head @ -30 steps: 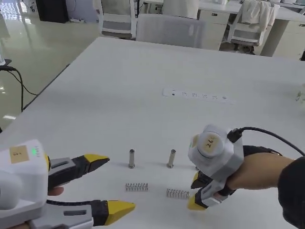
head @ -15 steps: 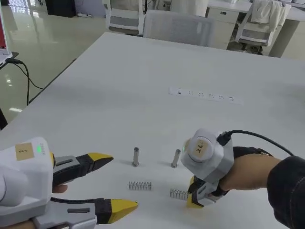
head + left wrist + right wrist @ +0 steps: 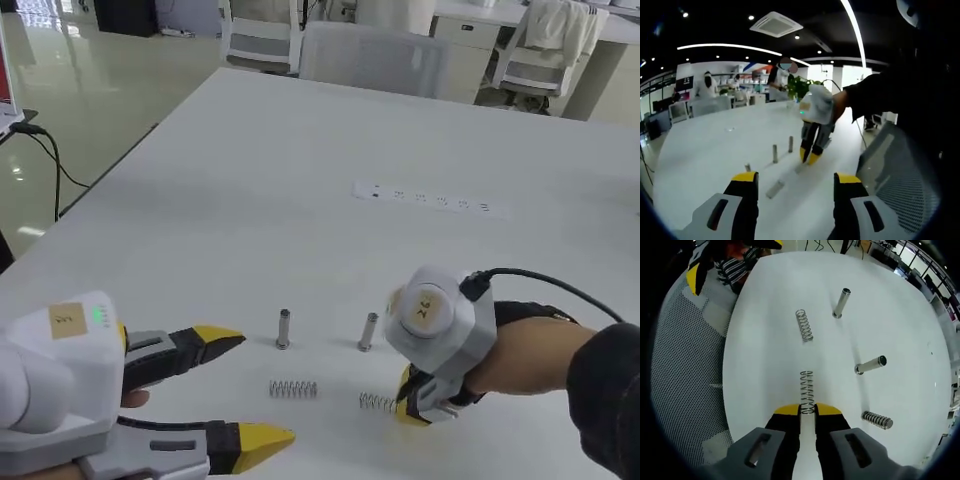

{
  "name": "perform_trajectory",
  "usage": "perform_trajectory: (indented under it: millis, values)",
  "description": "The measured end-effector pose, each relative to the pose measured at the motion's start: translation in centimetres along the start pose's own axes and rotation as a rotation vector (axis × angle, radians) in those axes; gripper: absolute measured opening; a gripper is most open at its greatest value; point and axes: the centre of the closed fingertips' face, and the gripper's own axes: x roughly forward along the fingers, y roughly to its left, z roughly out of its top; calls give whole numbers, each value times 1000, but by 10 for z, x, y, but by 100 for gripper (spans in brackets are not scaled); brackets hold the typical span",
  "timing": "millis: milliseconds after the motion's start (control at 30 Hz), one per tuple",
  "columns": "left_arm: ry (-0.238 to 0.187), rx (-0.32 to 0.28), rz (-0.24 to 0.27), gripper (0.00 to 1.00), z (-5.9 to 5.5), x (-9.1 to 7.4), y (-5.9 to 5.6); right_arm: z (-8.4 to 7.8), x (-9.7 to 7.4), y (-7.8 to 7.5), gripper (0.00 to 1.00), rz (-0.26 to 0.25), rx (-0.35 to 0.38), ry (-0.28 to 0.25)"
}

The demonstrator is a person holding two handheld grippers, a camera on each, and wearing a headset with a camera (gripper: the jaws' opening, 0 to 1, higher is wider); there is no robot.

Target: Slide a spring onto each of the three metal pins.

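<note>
The right tongs (image 3: pixel 807 411) nip one end of a spring (image 3: pixel 806 385), surely light and squashy: hold it gently. The left tongs (image 3: pixel 795 181) gape empty.

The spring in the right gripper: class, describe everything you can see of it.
The spring is a slim, silvery wire coil, straight. It lies flat on the white table, one end pinched between the yellow tips of the right gripper, the rest pointing away from them. Nothing else touches it.
</note>
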Motion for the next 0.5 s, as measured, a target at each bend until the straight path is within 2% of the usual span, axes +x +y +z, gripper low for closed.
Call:
perform_trajectory:
  millis: [233, 333, 500]
  values:
    - [29, 28, -58, 53, -5, 10, -6, 14, -27, 15, 8, 43, 10, -32]
    - [35, 45, -84, 51, -3, 16, -9, 26, -39, 26, 8, 68, -10, -57]
    - [36, 73, -124, 46, 1, 26, -13, 40, -50, 36, 8, 69, -55, -73]
